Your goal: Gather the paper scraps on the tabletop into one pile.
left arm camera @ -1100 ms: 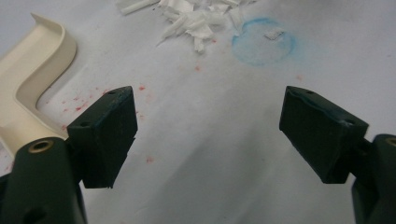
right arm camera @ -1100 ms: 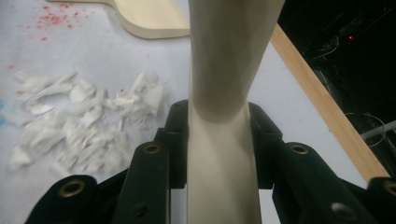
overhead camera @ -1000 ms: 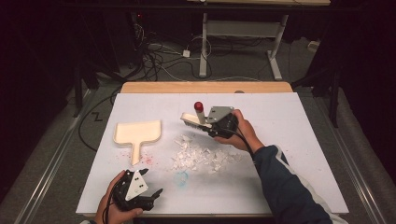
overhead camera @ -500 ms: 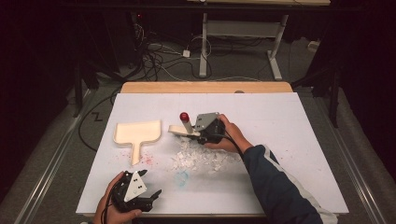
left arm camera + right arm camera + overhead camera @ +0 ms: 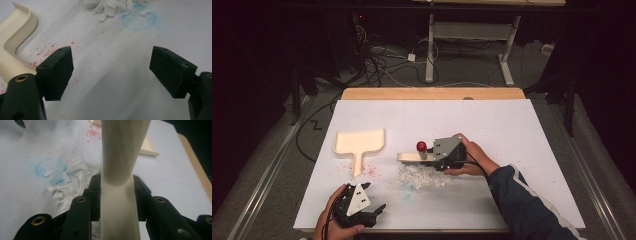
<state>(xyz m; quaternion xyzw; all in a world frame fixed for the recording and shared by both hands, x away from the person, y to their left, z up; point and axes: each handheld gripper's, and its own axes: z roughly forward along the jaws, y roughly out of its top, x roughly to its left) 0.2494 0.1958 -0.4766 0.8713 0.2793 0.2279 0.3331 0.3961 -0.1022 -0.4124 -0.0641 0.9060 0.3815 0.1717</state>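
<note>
We judge sweep-up barely begun: paper scraps [image 5: 422, 176] in loose pile on desk [image 5: 512, 125], dustpan [image 5: 359, 144] empty, well apart to left. Right gripper [image 5: 432, 156] clenched on cream brush handle [image 5: 120, 195], brush [image 5: 412, 156] just above pile's far edge. Left gripper [image 5: 379, 207] released, jaws wide, near desk's front edge, dustpan handle beside it.

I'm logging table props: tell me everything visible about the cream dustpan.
The cream dustpan looks like smooth plastic: a broad flat tray with a raised rim and a short straight handle pointing toward the person. It lies flat and empty on the white table cover, left of the shredded paper, red specks beside its handle. Nothing grips it.
</note>
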